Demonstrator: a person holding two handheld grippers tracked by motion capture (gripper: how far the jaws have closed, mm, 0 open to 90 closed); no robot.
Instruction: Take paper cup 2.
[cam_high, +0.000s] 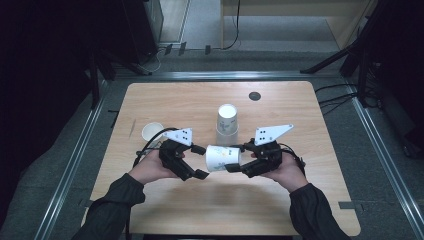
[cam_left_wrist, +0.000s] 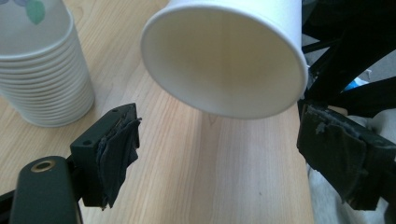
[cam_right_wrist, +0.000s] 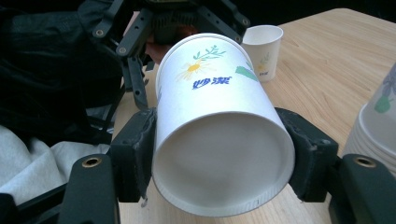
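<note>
High view is showing the right gripper (cam_high: 233, 165) clamping a sideways paper cup (cam_high: 223, 157) while the left gripper (cam_high: 200, 161) is gaping apart at its mouth.

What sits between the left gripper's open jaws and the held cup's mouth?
Nothing: in the left gripper view, bare table lies between the left gripper and the paper cup.

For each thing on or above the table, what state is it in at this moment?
Held cup: on its side in the air, mouth toward the left hand-held gripper.
Right hand-held gripper: shut on the held cup near its base.
Left hand-held gripper: open, jaws apart at the cup's mouth.
Cup stack: upside down on the table.
Single cup: upright, mouth open.
</note>
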